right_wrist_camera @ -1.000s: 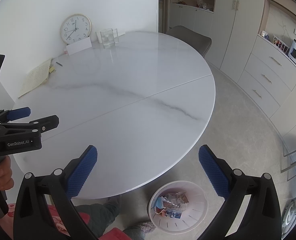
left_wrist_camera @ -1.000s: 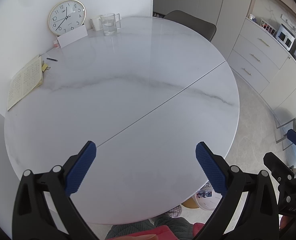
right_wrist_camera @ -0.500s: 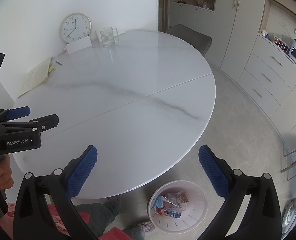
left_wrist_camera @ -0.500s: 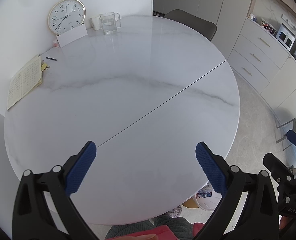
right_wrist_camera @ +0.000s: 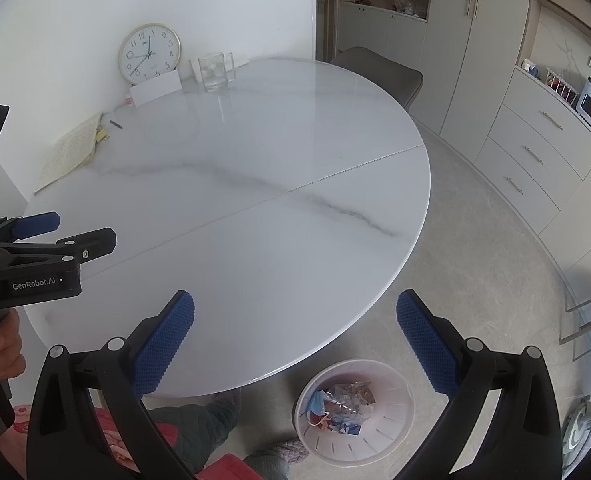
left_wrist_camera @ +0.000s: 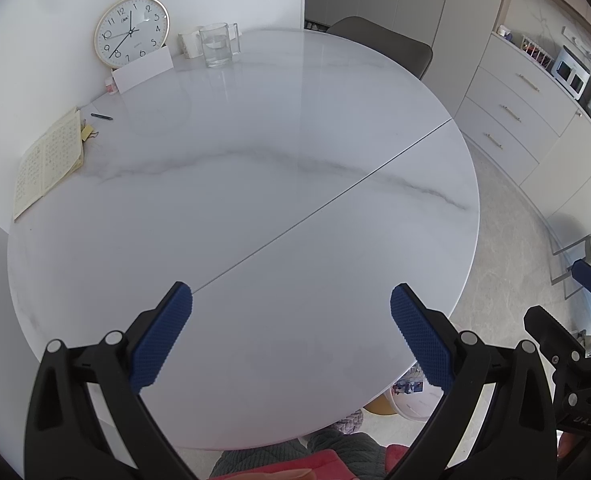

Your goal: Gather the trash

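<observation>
From my remote seat, both tools hung over the near part of the round marble worktop (left_wrist_camera: 255,160), and neither carried anything: the left gripper (left_wrist_camera: 291,332) had its jaws spread wide with only bare marble between the blue pads, and the right gripper (right_wrist_camera: 295,336) was released just the same. The trash (right_wrist_camera: 341,404) lay in the white bin (right_wrist_camera: 391,436) on the floor, at the lower centre of the right wrist view, just beyond the worktop's near rim; I could make out a blue mask and crumpled wrappers in it, though not each piece. In the left wrist view only a sliver of that bin (left_wrist_camera: 411,404) peeked out under the rim at the lower right. I saw no loose litter on the marble, so I judged the collecting to be at or near its end. What stood along the upper left of the frame looked like belongings rather than trash: the clock (left_wrist_camera: 131,32), the white card (left_wrist_camera: 143,74), the glass jug (left_wrist_camera: 217,46), the notebook (left_wrist_camera: 49,164) and the pen (left_wrist_camera: 101,116). The next move, as I judged it, called for a last scan of worktop and floor before resting the tools. Room was generous: the whole middle of the marble was bare, the floor (right_wrist_camera: 475,248) to the right was open, and the chair (right_wrist_camera: 379,70) at the top stood well apart. The rim above the bin was the one edge I would mind.
</observation>
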